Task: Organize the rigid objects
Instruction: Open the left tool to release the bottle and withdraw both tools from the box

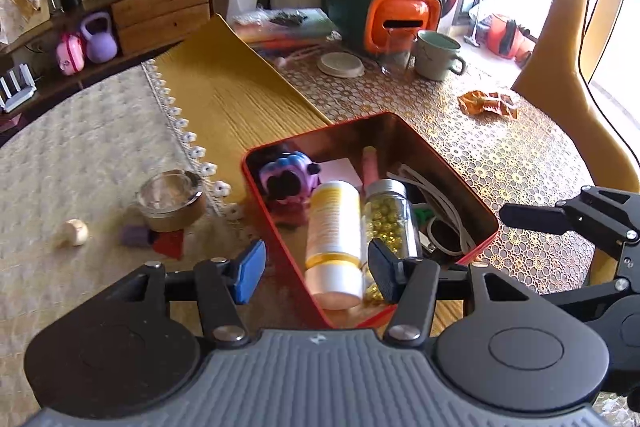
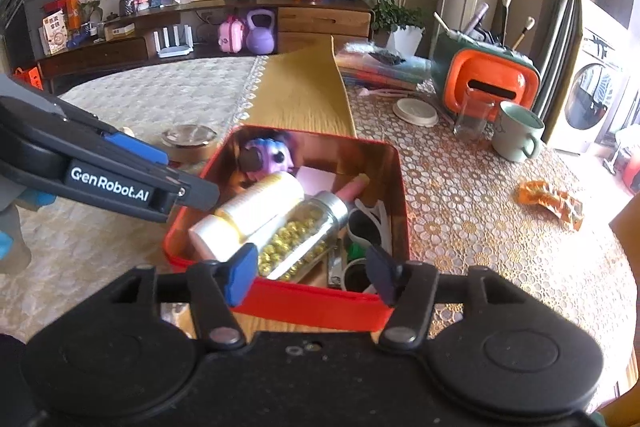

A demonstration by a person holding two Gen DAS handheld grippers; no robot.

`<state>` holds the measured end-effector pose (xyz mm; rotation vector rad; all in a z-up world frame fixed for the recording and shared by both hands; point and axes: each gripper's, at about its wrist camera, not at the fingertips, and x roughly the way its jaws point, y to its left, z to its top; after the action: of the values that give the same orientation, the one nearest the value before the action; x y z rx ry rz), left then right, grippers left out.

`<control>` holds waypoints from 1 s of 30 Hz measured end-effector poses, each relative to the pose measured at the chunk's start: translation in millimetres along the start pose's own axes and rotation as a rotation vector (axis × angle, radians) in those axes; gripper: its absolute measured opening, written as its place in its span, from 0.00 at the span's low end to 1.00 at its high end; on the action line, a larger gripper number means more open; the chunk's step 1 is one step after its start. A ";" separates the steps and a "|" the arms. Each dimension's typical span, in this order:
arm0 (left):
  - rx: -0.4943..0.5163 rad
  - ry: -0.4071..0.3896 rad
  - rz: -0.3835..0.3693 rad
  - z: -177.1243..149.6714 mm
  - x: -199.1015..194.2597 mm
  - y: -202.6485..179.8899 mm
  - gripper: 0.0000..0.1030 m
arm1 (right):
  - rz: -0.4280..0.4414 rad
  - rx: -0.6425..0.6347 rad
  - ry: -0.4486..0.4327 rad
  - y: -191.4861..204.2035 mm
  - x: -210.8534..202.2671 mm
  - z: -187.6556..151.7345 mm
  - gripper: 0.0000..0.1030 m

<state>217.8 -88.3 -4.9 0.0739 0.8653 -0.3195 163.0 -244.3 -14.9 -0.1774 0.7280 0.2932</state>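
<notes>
A shallow red metal tin with a shiny coppery inside sits on the yellow wooden table, beside the lace-patterned tablecloth. In it lie a white plastic bottle with a yellow band and, touching it, a clear glass jar of small gold beads with a silver lid. Behind them sit a purple toy figure, a pink stick and white cords. The small items in the tin's near corner are dark and hard to make out.

The left gripper hangs over the tin's near end, jaws apart and empty. The right gripper also stands open above the tin's rim, gripping nothing.
</notes>
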 end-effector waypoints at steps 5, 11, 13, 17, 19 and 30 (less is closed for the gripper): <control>-0.026 -0.031 0.006 -6.8 -20.8 15.8 0.65 | 0.015 -0.014 -0.016 11.6 -12.3 6.5 0.71; -0.071 -0.070 0.031 -16.9 -45.9 40.6 0.72 | 0.050 -0.021 -0.024 28.9 -18.5 14.5 0.81; -0.085 -0.078 0.044 -21.5 -52.3 51.1 0.75 | 0.064 -0.026 -0.026 36.1 -19.1 16.5 0.83; -0.120 -0.077 0.077 -28.7 -60.1 74.3 0.80 | 0.098 -0.028 -0.029 48.9 -16.3 21.5 0.87; -0.142 -0.086 0.097 -32.2 -63.4 85.9 0.81 | 0.118 -0.024 -0.032 54.2 -14.2 23.9 0.91; -0.265 -0.109 0.221 -43.8 -61.5 154.6 0.81 | 0.178 -0.043 -0.045 89.3 10.6 33.2 1.00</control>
<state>195.7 82.2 3.3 -0.0930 0.7767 -0.0008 162.4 -149.2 -2.8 -0.1461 0.6945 0.4809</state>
